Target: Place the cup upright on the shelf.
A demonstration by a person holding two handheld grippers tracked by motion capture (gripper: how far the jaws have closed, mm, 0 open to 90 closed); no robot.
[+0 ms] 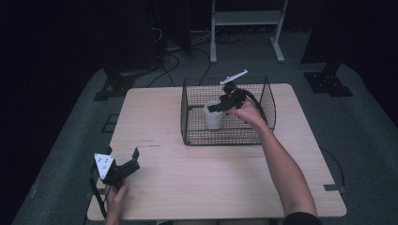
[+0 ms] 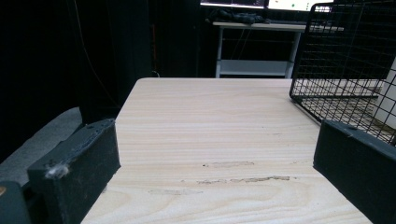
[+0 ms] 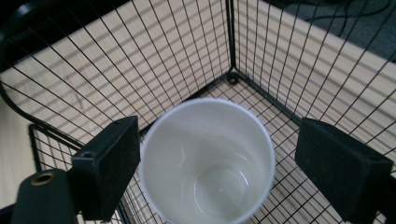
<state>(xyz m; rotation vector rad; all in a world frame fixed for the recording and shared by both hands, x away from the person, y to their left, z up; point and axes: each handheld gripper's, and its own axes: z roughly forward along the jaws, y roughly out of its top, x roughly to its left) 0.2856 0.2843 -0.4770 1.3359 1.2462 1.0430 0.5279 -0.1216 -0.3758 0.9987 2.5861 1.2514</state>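
The cup point(image 3: 208, 163) is plain white inside and out. It stands in a black wire-grid basket point(image 1: 187, 117) on a pale wood-grain tabletop point(image 1: 202, 173).

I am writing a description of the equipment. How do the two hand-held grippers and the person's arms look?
Each hand-held gripper is black with two blocky, flat-faced jaws. The left hand-held gripper carries a grey three-cornered plate with dark dots and trails a black cable. The right hand-held gripper has a pale plate on top and a black cable. The forearms are bare; a dark sleeve edge shows at the right upper arm.
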